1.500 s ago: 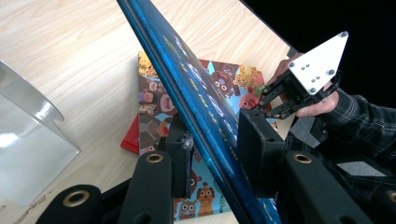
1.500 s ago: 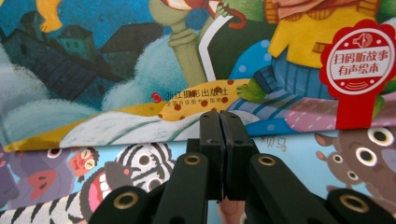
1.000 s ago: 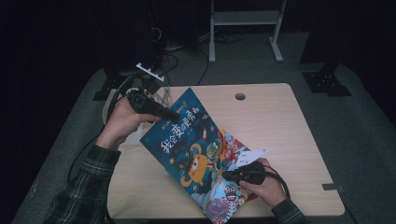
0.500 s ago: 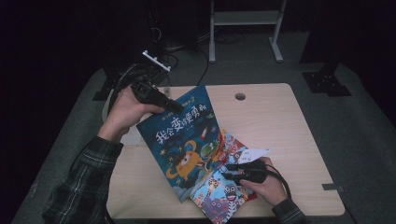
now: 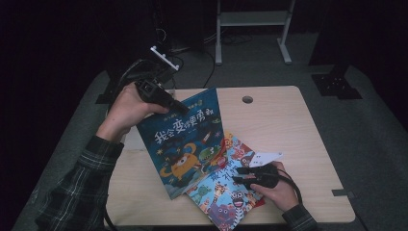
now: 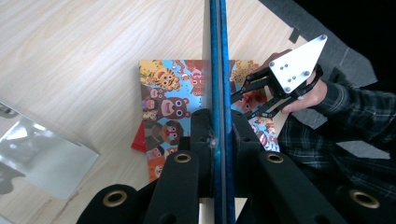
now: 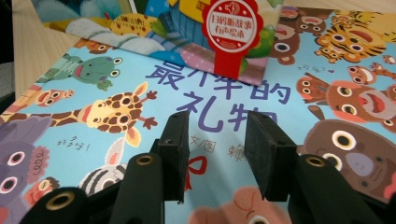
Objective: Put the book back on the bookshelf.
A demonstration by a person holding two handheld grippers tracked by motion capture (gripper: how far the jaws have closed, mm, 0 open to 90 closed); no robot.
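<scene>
1. Two picture books lie within reach on the wooden surface point(image 5: 298, 130), which also has a round hole point(image 5: 247, 99) near its far edge.
2. Left side: the left gripper point(image 5: 180, 108) is held in the person's left hand point(image 5: 126, 107), which comes in on a plaid sleeve point(image 5: 82, 187).
3. Its fingers point(image 6: 201, 135) have just been closing and are clamped on the top edge of the blue book point(image 5: 185, 139), pads pressing on both faces of the cover.
4. That blue book stands tilted, its top edge raised off the surface and its lower edge down near the front, partly overlapping the second book.
5. In the left gripper view a shiny plastic sheet point(image 6: 42, 149) lies on the surface to one side.
6. Centre: the animal book point(image 5: 226, 192) lies flat, face up, its cover showing a giraffe, a frog, a bear and a tiger.
7. A red round sticker point(image 7: 229, 21) sits on the lifted blue book's cover above the flat one.
8. Right side: the right gripper point(image 5: 239, 174) is held low in the right hand point(image 5: 279, 190).
9. Its fingers point(image 7: 173, 140) stand partly apart just above the animal book's cover, with nothing gripped between them.
</scene>
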